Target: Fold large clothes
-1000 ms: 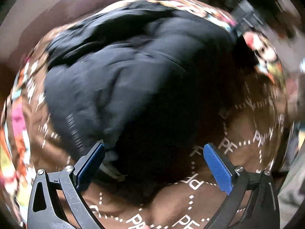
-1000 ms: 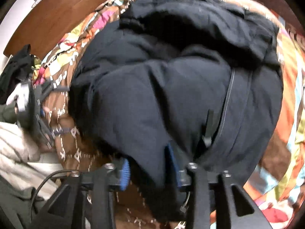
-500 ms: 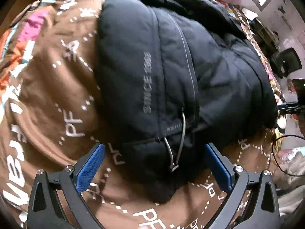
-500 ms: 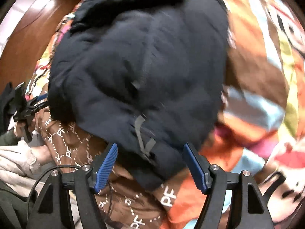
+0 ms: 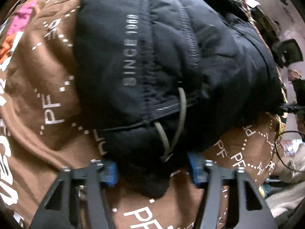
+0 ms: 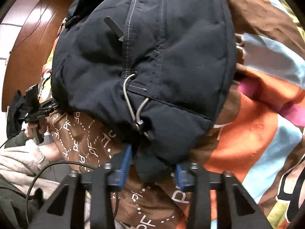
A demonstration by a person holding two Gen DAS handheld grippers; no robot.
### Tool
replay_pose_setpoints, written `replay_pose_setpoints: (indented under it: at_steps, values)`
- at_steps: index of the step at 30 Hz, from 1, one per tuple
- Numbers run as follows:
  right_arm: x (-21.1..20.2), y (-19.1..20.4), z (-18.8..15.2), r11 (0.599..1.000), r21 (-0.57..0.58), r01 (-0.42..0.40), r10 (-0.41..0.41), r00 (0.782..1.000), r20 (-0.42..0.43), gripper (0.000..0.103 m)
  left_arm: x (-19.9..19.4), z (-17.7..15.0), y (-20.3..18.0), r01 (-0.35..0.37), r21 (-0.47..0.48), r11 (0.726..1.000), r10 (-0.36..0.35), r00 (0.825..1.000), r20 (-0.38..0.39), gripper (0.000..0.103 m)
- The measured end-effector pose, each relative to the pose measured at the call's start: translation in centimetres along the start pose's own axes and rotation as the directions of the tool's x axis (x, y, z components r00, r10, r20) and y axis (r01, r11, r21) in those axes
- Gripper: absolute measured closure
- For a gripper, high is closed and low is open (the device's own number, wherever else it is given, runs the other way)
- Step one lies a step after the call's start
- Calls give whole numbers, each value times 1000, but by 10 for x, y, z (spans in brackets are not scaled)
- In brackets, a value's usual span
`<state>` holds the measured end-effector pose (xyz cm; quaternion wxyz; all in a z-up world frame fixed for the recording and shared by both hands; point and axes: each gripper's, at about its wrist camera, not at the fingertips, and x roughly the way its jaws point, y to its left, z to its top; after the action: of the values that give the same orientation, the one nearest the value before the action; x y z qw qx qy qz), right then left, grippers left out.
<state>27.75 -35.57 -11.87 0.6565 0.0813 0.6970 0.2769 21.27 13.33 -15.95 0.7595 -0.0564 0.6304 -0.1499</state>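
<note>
A bulky dark navy padded jacket lies folded on a brown patterned bedspread. It carries grey "SINCE 1968" lettering and a grey drawcord loop at the hem. My left gripper is closed in around one lower corner of the jacket, its blue pads pressing the padded fabric. In the right wrist view the jacket fills the upper middle, with its drawcord. My right gripper is closed on the other hem corner. The other gripper shows at the left.
The bedspread turns orange, blue and pink on the right. A wooden headboard stands at the far left. A black cable and grey-sleeved arm lie near the bed edge. A black chair stands beyond the bed.
Both grippers moved forward onto the jacket's hem corners and their jaws narrowed from wide open to pressing on the fabric.
</note>
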Motion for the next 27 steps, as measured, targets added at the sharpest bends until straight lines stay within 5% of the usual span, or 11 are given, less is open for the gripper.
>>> replay_pose_setpoints:
  at_steps: [3,7,16,27]
  values:
    - [0,-1,-7,999,30,-13,13,1000,20,87,-11,1,5,0,-22,1000,1,1000,5,81]
    - [-10,14,-14,1000,2,0,0,999,47,92,-29,-1,-5,-38,29,999,37,999,23,87]
    - [-54,39,-12,999,-53,5,3,989,147,94,-76,8,-36,-67,121,990,53,992,117,91]
    - [-67,47,-19,998,-69,2,11,983,182,95,-114,16,-47,-38,109,993,10,970,245,93]
